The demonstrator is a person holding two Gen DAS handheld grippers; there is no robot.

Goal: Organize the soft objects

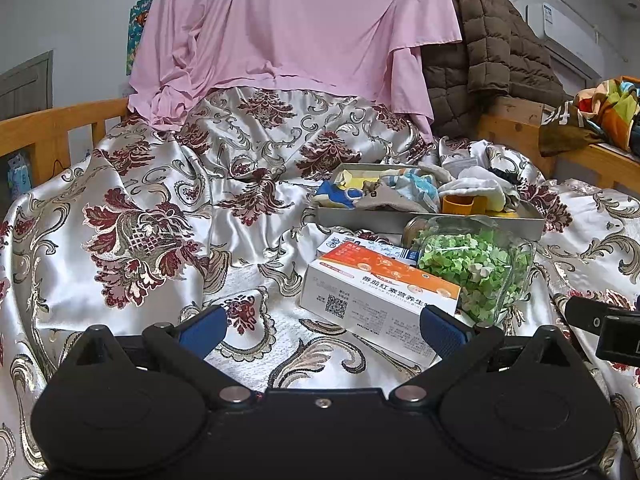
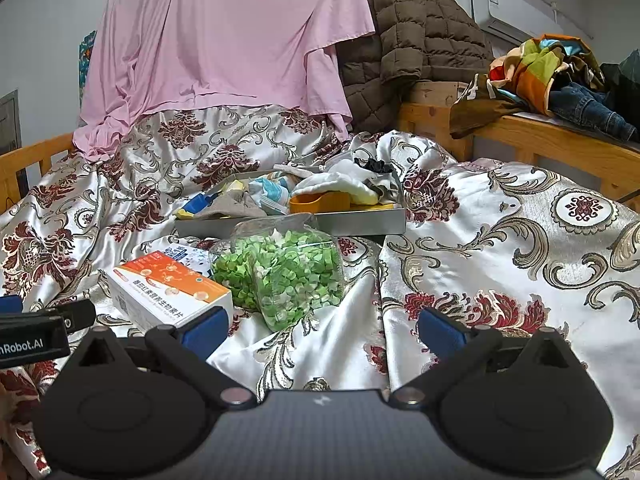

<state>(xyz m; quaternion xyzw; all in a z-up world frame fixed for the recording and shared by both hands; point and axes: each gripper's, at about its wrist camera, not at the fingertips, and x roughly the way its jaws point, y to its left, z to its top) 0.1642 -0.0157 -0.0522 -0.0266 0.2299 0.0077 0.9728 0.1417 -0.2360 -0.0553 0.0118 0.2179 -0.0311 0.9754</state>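
A grey metal tray (image 1: 400,220) (image 2: 360,220) lies on the patterned bedspread, heaped with soft items: a white cloth (image 1: 476,188) (image 2: 340,184), a light blue striped cloth (image 1: 412,186) (image 2: 272,188), a grey-brown cloth (image 1: 384,196) (image 2: 232,204), a black piece (image 2: 374,166) and an orange plastic cup (image 1: 464,204) (image 2: 320,202). My left gripper (image 1: 322,330) hovers open over the bedspread in front of the boxes, holding nothing. Farther right, my right gripper (image 2: 322,330) is open and empty, just short of the jar.
A clear jar of green paper stars (image 1: 476,272) (image 2: 280,276) lies in front of the tray beside an orange-and-white box (image 1: 380,296) (image 2: 172,288). A pink sheet (image 1: 296,24), a brown quilted jacket (image 1: 488,48) and a wooden bed rail (image 2: 560,148) stand behind.
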